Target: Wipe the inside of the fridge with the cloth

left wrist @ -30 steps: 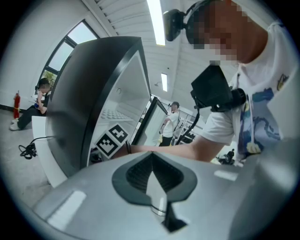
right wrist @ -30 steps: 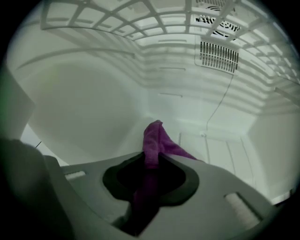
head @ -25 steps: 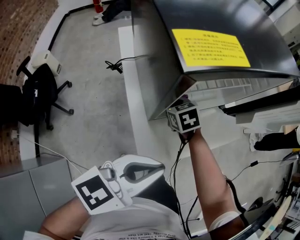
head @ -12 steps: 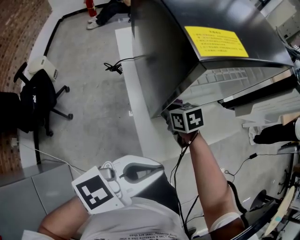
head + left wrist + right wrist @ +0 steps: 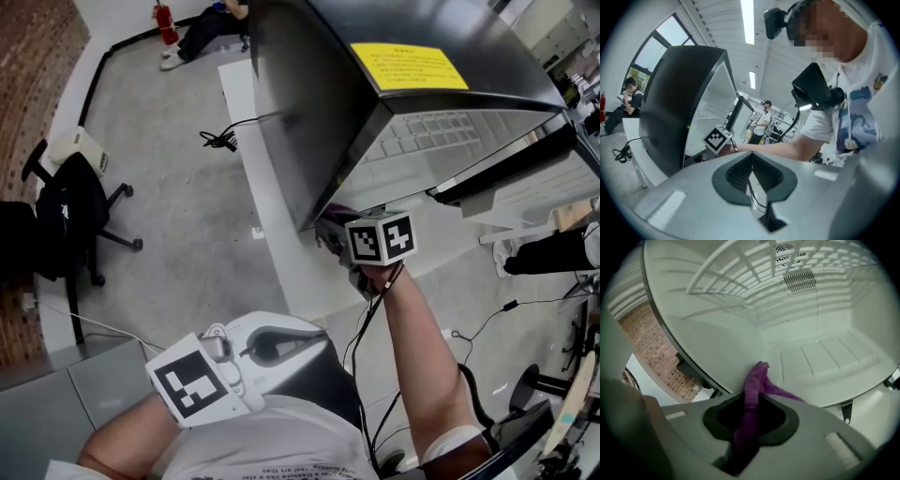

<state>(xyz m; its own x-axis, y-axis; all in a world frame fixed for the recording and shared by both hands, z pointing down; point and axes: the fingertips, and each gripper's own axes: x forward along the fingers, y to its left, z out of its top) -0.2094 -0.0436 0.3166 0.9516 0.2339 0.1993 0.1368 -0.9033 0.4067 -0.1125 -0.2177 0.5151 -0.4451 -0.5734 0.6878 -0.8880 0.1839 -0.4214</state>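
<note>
Wiping well here is, I judge, going to mean pressing the purple cloth (image 5: 753,385) flat against the white inner wall of the fridge (image 5: 820,357) and sweeping in long overlapping passes, rather than dragging only its bunched tip. The right gripper (image 5: 749,441) is pinching that cloth, its jaws squeezed nearly together on the fabric, with the free end reaching the front edge of the fridge's interior, though I cannot tell whether it is touching. The left gripper (image 5: 751,174) is idling by the person's body, jaws pressed together on nothing.

Left hand-held gripper (image 5: 751,157) closed, empty; right hand-held gripper (image 5: 752,398), arm outstretched, clamps cloth (image 5: 757,378).
</note>
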